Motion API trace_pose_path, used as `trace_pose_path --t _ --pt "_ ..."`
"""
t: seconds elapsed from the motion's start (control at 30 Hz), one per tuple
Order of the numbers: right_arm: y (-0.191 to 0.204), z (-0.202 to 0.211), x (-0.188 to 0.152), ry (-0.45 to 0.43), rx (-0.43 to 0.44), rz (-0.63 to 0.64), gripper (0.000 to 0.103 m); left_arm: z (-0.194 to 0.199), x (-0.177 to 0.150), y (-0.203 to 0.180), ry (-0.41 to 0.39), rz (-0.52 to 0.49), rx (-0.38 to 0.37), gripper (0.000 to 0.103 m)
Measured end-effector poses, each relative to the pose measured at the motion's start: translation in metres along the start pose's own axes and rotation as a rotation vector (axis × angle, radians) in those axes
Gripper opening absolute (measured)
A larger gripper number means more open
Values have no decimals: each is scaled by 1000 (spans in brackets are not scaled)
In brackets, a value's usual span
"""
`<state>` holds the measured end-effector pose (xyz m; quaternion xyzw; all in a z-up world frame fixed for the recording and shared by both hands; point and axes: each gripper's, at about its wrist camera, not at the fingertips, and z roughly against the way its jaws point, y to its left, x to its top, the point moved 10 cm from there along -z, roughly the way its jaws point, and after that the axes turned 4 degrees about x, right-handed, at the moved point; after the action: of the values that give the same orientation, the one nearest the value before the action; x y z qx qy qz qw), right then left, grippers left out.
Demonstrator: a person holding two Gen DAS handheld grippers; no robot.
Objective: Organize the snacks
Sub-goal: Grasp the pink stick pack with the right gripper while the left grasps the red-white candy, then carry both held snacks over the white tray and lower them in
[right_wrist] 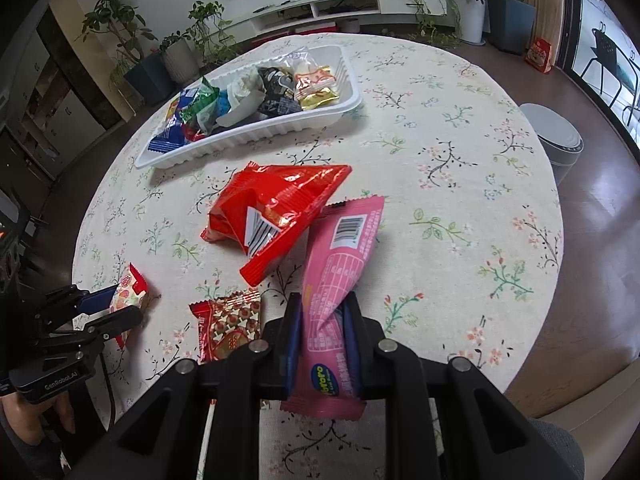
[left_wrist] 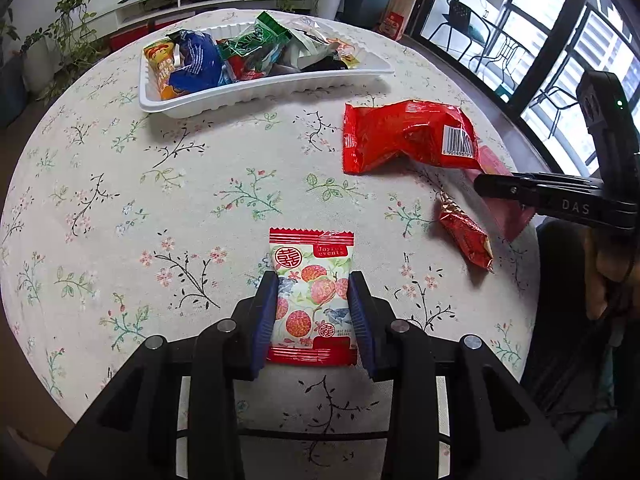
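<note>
The left gripper (left_wrist: 314, 304) held the lychee candy packet (left_wrist: 311, 296) between its fingers, on the surface (left_wrist: 224, 168) well in front of the white tray (left_wrist: 256, 96). The right gripper (right_wrist: 322, 332) gripped the pink packet (right_wrist: 336, 280), just beside the big red bag (right_wrist: 276, 212), which lay near the tray.

daylight comes through dark-framed windows (left_wrist: 560, 52). a low white tv cabinet (right_wrist: 340, 6) lined with potted plants (right_wrist: 120, 40) stands on a glossy brown floor (right_wrist: 600, 208).
</note>
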<state>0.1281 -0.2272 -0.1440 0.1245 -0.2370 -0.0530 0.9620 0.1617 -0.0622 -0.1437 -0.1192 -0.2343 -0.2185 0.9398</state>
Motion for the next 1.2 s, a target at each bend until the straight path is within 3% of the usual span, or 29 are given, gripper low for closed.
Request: trace_pose_path --t 0.3,0.57,0.93,1.2 --pt "-14 25 1 -37 7 -41 21 10 3 4 -26 38 -29 33" --pt "-23 53 28 -116 10 -50 21 37 30 21 -94 98 -72 33" --pt "13 84 119 -229 42 88 21 74 139 69 -215 114 -45 33" --pt "58 64 202 -249 93 211 21 60 235 87 -235 103 -17 33"
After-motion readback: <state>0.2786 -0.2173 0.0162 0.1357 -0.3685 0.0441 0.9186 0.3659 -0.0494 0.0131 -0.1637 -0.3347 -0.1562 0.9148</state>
